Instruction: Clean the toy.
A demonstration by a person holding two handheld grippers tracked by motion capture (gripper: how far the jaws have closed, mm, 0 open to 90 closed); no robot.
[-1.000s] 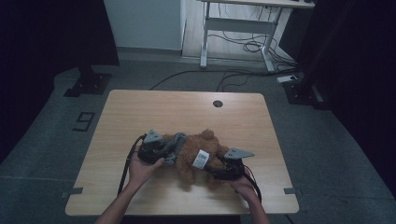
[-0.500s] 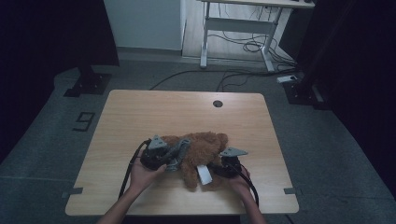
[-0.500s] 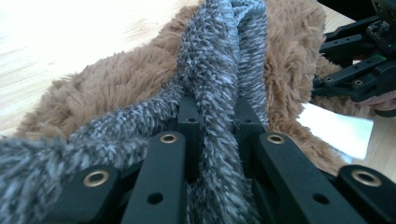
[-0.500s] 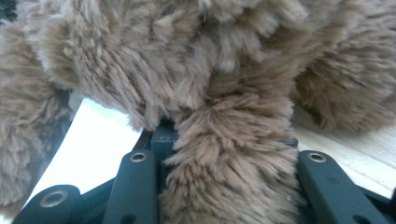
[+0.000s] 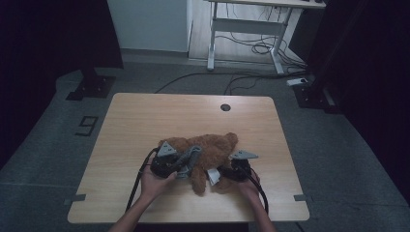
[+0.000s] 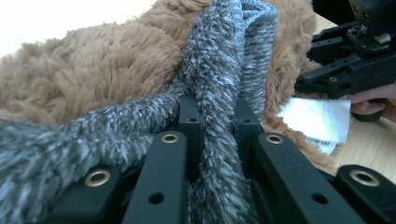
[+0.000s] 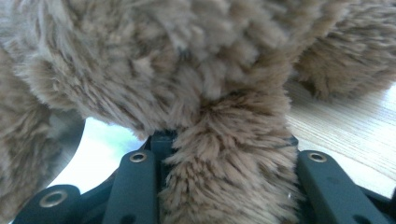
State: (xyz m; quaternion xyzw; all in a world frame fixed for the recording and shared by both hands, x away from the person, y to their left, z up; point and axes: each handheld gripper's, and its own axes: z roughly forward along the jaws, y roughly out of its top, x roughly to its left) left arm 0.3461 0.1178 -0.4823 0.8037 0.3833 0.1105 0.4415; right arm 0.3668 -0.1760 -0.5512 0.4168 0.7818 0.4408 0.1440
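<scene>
The left gripper (image 5: 186, 162) is clamped on a grey knitted scarf (image 6: 219, 93), a fold of which runs up between its jaws and over the brown plush bear (image 5: 210, 150) just beyond them. The bear lies on the wooden surface (image 5: 145, 121), between the two grippers and touching both. A white label (image 6: 320, 119) hangs from the plush to the right of the left gripper's jaws, close under the other gripper.

The right gripper (image 7: 224, 154) pinches a thick limb of the bear, with fur bulging over both jaws; its jaws have just been closing onto that limb.

Likely trouble from here: the scarf is loose knit and the left hold takes in only a narrow fold, so a sharp pull could slip the yarn out or stretch it instead of drawing it along the bear. The right hold is on soft, compressible plush, so if the two hands pull apart hard, the limb may slide free and the bear swing round on the surface. The label could also get caught under the right gripper.

Compared with a second ago, in the high view the right gripper sits lower and tighter against the bear, and the bear has shifted slightly to the right on the surface, while the left gripper has hardly moved.
</scene>
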